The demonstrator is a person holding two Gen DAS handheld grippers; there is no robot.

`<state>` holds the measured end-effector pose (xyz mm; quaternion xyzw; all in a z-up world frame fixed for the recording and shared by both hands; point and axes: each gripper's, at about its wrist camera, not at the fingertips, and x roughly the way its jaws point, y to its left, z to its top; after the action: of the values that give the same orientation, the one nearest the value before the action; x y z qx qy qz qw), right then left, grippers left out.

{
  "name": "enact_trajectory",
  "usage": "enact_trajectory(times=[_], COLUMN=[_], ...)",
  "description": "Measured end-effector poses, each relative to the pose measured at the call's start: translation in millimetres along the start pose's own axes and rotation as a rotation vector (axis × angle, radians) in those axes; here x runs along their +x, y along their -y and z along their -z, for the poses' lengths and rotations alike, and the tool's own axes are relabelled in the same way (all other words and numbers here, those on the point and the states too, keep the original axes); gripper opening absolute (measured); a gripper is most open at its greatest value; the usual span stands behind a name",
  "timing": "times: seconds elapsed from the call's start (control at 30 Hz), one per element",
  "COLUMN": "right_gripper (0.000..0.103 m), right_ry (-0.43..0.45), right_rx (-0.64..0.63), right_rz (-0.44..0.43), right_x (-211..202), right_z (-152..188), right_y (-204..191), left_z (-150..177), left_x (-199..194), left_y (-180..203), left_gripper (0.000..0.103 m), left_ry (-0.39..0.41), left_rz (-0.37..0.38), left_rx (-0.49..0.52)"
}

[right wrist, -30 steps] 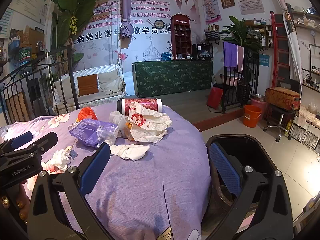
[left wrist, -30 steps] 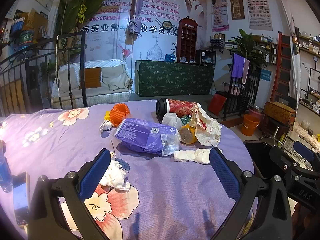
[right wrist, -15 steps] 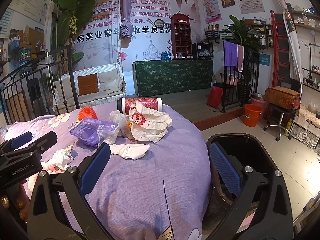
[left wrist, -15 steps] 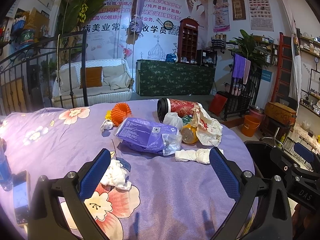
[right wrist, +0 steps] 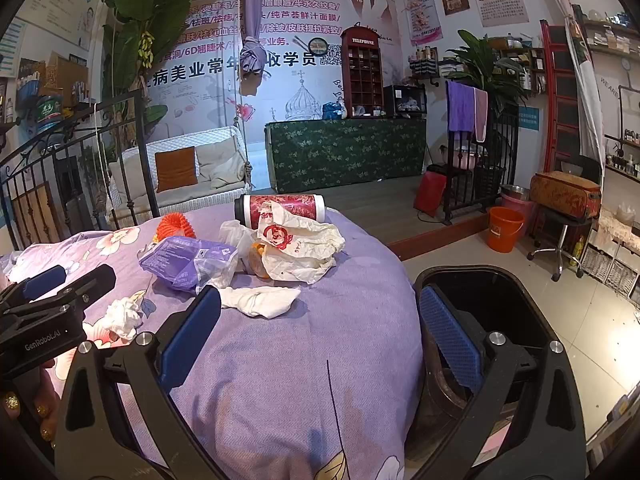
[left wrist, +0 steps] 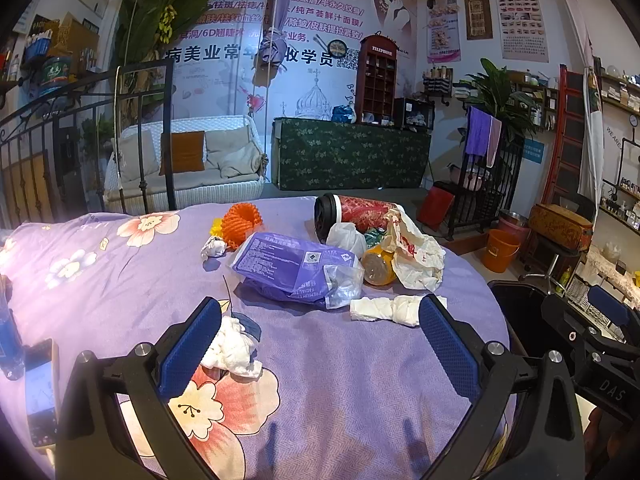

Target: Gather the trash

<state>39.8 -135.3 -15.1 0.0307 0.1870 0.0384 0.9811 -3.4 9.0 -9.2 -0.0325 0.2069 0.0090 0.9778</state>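
- A white wicker sofa (left wrist: 188,168) with an orange cushion stands far ahead.
- A long green flowered counter (left wrist: 352,154) is beside it.
- Pale floor tiles (right wrist: 592,312) lie right.

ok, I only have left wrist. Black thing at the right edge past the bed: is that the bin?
Observer: Yes. Right wrist shows the black bin on the tiled floor, right against the bed, mouth open.
Operator: Where is the right claw relative to it?
Observer: The right claw is open and empty. In that view its right pad lies over the bin's mouth and its left pad over the purple bedspread.
Operator: The paper bag hides the tumbler's far end for me. Anything there?
Observer: The red tumbler lies on its side, and its far end is white. I cannot tell if that is a cap.
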Motion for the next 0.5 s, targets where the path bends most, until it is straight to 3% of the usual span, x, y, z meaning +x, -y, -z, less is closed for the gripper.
enact_trajectory(times=[0.5], right_gripper=[0.098], right_ry=[-0.002], right_rx=[0.003], right_rz=[0.000], right_x=[0.3], right_z=[-0.3], right_y=[0.2], left_z=[-0.3], left_x=[0.7], left_y=[0.1], left_gripper=[0.097], left_ry=[-0.003], left_rz=[0.000], left_rx=[-0.002])
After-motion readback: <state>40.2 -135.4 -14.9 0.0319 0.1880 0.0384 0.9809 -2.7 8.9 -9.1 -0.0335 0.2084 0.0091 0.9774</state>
